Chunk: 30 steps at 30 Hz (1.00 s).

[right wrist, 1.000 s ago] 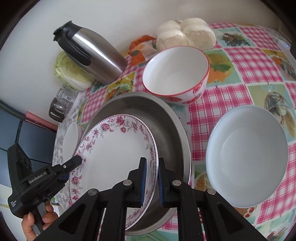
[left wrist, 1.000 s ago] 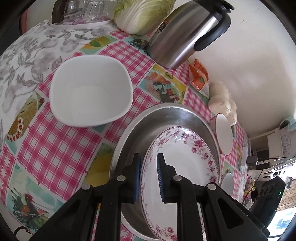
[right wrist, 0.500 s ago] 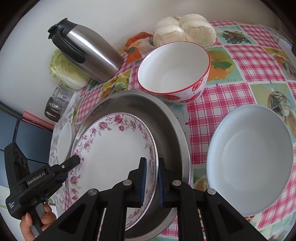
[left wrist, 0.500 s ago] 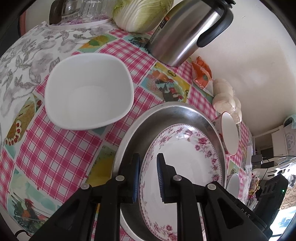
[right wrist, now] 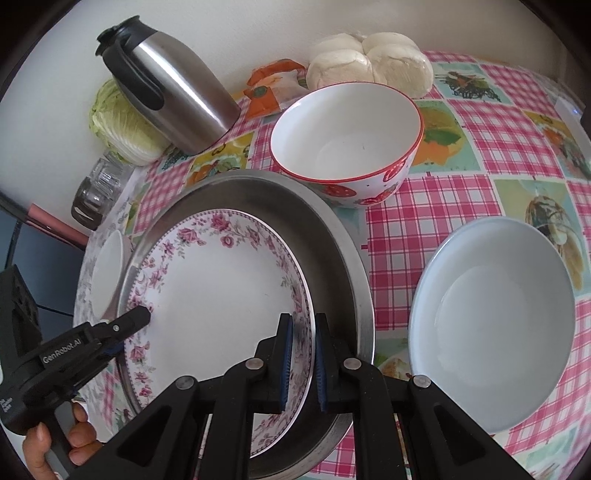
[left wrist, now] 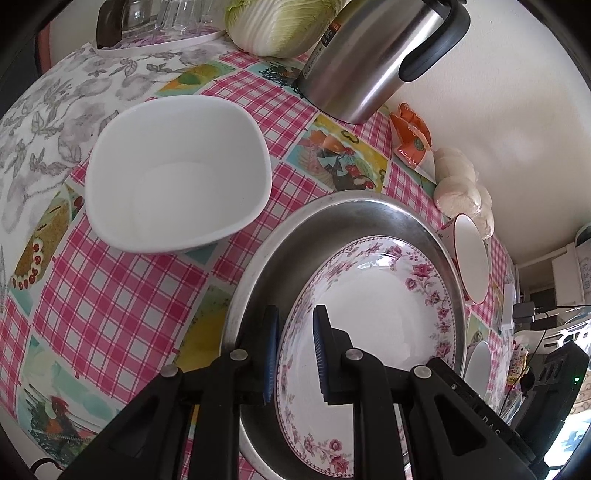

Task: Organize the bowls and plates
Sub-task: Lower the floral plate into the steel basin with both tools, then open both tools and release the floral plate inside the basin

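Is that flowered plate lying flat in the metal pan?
No, tilted: the flowered plate leans across the metal pan, both claws pinching its rim.

Plain white wall (right wrist: 258,33) behind checked tablecloth (right wrist: 436,206)

Crowded table (right wrist: 443,206); bowls (right wrist: 347,140) flanking pan (right wrist: 347,258).

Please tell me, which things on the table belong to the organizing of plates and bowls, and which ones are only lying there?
Belong to the job:
floral plate, held by both claws
steel basin
white square bowl
strawberry bowl
pale blue bowl

Only lying about:
thermos jug
cabbage
steamed buns
orange packet
glass cups
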Tool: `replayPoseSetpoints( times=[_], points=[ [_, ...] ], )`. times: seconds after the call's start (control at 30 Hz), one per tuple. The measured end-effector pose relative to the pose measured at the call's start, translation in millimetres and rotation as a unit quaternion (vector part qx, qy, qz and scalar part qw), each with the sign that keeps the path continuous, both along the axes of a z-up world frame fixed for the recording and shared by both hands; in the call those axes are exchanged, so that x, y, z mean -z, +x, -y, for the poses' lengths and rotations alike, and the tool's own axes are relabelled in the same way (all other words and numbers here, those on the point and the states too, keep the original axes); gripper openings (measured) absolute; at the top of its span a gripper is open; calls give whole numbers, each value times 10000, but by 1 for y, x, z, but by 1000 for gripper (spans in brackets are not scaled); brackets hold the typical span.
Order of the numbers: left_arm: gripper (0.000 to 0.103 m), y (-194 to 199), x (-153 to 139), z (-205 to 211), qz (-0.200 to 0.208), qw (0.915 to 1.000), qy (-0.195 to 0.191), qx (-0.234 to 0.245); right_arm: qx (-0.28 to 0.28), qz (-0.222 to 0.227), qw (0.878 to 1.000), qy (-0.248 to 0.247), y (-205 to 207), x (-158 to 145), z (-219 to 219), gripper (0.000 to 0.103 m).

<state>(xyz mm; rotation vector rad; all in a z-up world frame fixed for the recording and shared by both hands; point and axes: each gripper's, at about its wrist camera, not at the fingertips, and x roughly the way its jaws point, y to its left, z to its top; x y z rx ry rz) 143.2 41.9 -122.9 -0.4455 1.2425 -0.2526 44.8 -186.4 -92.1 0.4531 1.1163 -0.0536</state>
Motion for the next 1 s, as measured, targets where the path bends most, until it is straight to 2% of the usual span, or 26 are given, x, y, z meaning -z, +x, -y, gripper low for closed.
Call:
replayPoseSetpoints(
  times=[0.23,0.43,0.6,0.8,1.0],
  points=[
    [21,0,-1,0,-70,9999,99,29,-45,-61,9999,-79,2,0,-2,12],
    [33,-1,-4,5,-60,9998,96,134,-113,-123,9998,-127,7,1,-5,13],
    [35,-2,-7,7,-1,9997,192,176,-164,-146,9996,-154,8,2,-5,14],
    [38,-3,-20,3,311,9987,387,81,-130,-61,9996,-225,7,-3,-4,15],
    [41,-6,-31,3,440,9975,536,123,-63,60,9994,-325,4,-16,0,20]
  ],
)
